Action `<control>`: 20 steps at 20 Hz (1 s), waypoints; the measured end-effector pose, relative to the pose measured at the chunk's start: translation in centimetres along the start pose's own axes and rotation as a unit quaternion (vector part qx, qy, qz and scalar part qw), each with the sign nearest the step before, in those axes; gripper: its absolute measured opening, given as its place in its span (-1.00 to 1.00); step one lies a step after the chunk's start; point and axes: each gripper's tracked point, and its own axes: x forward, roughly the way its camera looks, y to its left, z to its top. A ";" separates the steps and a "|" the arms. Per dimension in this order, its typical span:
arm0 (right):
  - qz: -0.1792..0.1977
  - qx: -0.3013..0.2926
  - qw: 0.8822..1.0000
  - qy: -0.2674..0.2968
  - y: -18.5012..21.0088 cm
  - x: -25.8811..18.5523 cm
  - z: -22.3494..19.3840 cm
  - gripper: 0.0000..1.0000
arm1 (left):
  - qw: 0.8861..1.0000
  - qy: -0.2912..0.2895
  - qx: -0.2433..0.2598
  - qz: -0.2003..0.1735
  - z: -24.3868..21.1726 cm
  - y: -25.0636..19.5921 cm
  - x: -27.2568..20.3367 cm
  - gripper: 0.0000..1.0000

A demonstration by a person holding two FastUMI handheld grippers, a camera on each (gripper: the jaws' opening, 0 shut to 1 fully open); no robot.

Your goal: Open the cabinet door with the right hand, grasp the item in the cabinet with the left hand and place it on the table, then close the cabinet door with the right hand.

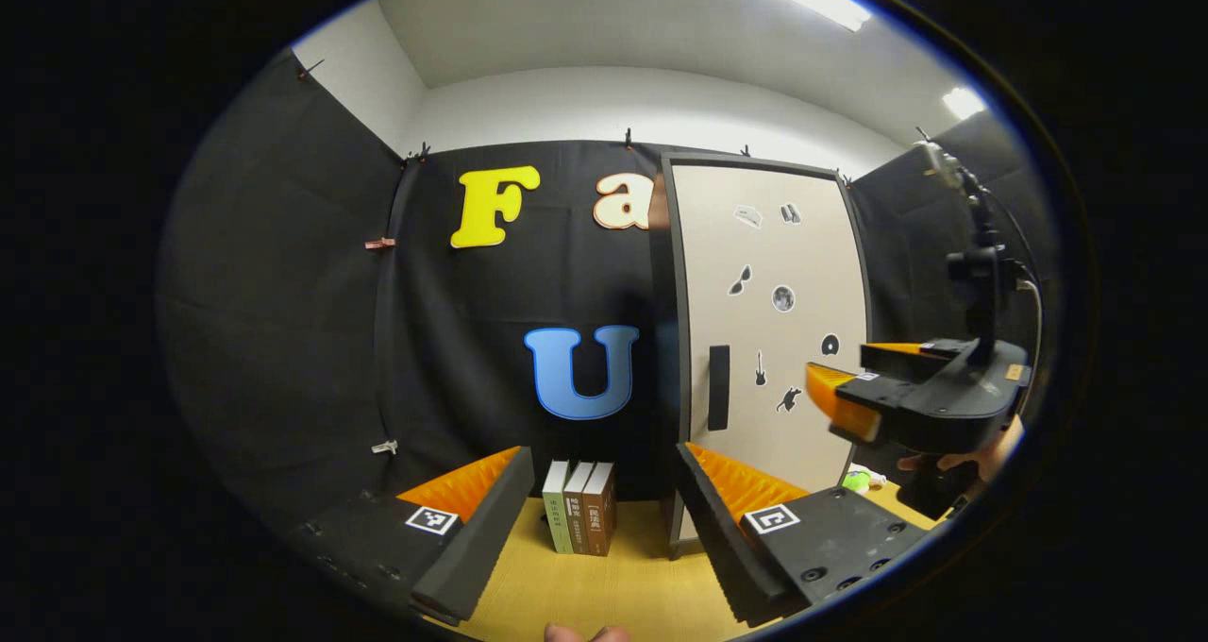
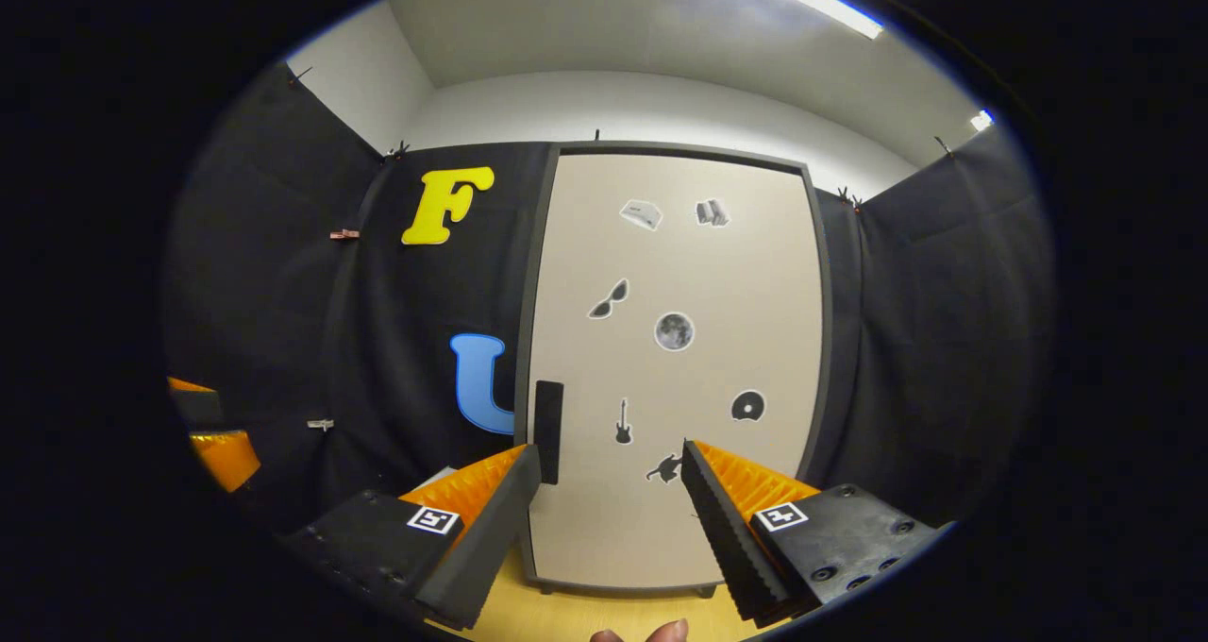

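Cabinet shut, both tools spread wide and carrying nothing.

The cabinet door (image 2: 675, 368) is the largest thing ahead: a pale, flat panel in a dark frame, standing closed on the wooden worktop (image 1: 613, 576); it looks rigid and smooth, so the face offers no purchase. The dark vertical handle (image 2: 548, 431) near its left edge is the sensible place to pinch or hook, and a light hinged door should swing with little force. The right tool (image 2: 604, 491) faces the door, near the handle but apart from it. The left tool (image 1: 604, 500) points at three upright books (image 1: 580, 507) beside the cabinet. The item inside is hidden, so its weight and grip cannot be judged.
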 end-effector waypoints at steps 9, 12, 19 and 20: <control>0.009 0.047 0.997 0.057 4.1 10.7 -5.5 0.96 | 1.000 0.012 -0.015 0.006 -2.0 2.6 1.6 0.89; 0.010 0.065 0.995 0.071 5.0 13.1 -6.5 0.95 | 1.000 0.019 -0.014 0.013 -2.9 3.7 1.9 0.89; -0.024 0.054 0.997 0.056 4.9 16.1 -6.1 -0.20 | 0.999 0.030 -0.010 0.034 -4.1 6.1 2.7 0.89; -0.027 0.040 0.997 0.054 4.8 15.8 -6.0 -0.20 | 0.999 0.032 -0.008 0.034 -4.1 6.3 2.7 0.89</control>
